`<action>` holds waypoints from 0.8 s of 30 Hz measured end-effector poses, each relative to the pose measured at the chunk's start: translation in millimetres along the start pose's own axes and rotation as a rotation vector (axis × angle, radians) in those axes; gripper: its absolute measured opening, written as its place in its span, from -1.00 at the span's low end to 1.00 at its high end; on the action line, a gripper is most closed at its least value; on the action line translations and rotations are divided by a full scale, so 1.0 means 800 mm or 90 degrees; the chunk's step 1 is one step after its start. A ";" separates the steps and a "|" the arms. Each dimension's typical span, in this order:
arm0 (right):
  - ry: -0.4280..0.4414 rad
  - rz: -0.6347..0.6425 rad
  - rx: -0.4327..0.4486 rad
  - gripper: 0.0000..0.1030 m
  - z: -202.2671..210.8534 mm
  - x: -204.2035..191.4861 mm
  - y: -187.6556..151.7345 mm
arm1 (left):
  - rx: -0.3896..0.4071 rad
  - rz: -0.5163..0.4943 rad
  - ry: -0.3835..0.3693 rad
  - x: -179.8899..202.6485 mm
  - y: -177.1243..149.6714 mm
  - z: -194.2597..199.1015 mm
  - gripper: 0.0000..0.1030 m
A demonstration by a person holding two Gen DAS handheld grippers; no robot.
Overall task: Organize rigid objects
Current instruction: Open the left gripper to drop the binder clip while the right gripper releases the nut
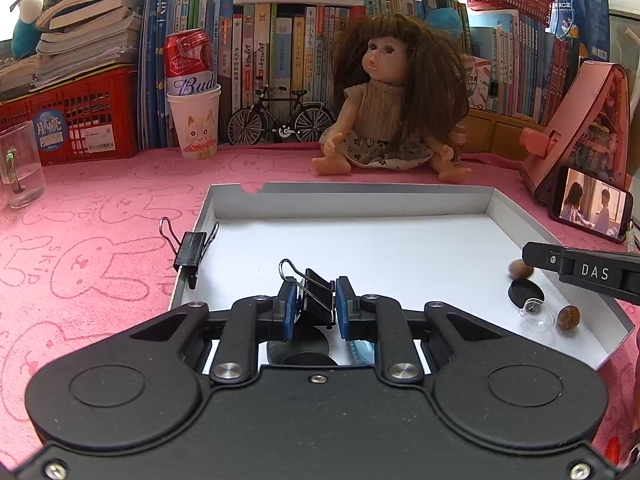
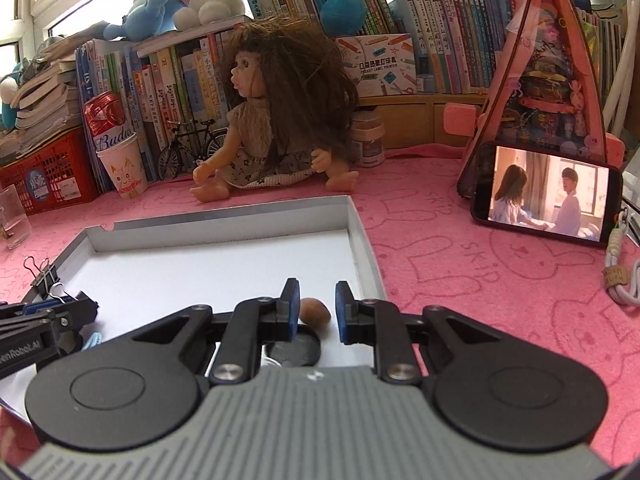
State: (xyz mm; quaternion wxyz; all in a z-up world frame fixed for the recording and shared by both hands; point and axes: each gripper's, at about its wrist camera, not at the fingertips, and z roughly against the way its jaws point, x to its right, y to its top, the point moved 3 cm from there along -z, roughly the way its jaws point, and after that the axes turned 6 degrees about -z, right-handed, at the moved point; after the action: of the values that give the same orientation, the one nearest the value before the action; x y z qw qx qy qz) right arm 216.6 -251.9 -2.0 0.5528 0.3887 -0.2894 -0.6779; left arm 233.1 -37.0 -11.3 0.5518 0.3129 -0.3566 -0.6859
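The left gripper [image 1: 316, 306] is clamped on a black binder clip [image 1: 318, 296], which sits squeezed between its two blue pads with one wire handle [image 1: 290, 270] sticking up and to the left above the fingers; seen from the right wrist camera, this gripper [image 2: 60, 304] reaches in from the left edge with the clip's wire loop [image 2: 58, 290] showing at its tip. It hangs over the near part of a shallow white tray [image 1: 348, 190] lying on a pink cloth [image 1: 100, 208] printed with rabbits. A second binder clip [image 1: 192, 248] is clipped onto the tray's left wall, well apart from the held one, its handles splayed to either side. The right gripper [image 2: 317, 310] has its jaws drawn in to a narrow gap with nothing between the pads; a small brown nut [image 2: 316, 310] lies on the tray floor just beyond and below that gap, not touched by either finger. A black round disc [image 2: 298, 350] lies under the fingers, nearer the camera than the nut. In the left wrist view the right gripper's finger [image 1: 580, 270] comes in from the right, its tip just beside the nut [image 1: 520, 269], with the disc [image 1: 526, 292], a clear suction cup [image 1: 536, 312] and a second nut [image 1: 568, 316] close by along the tray's right side. A doll [image 1: 384, 108] sits on the cloth behind the tray.
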 end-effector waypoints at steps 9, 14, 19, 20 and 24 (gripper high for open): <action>0.010 0.009 -0.012 -0.54 -0.006 -0.009 -0.006 | -0.007 -0.003 -0.005 0.001 -0.002 -0.003 -0.62; 0.013 0.001 -0.010 -0.26 -0.003 -0.007 -0.006 | -0.004 -0.006 -0.007 0.004 -0.001 0.000 -0.40; 0.020 0.004 -0.001 0.08 0.006 -0.006 -0.003 | 0.012 -0.008 -0.014 0.007 0.002 0.012 -0.06; 0.020 0.006 0.002 0.12 0.008 -0.007 -0.002 | 0.015 -0.009 -0.015 0.008 0.003 0.014 0.01; 0.026 0.011 0.009 0.31 0.018 -0.008 -0.001 | 0.022 -0.014 -0.018 0.009 0.006 0.024 0.14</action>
State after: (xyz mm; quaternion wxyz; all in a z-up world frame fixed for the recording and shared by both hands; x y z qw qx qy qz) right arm 204.7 -246.3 6.3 0.5617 0.4041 -0.2864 -0.6627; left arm 218.1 -42.1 2.8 0.5340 0.3165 -0.3725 -0.6899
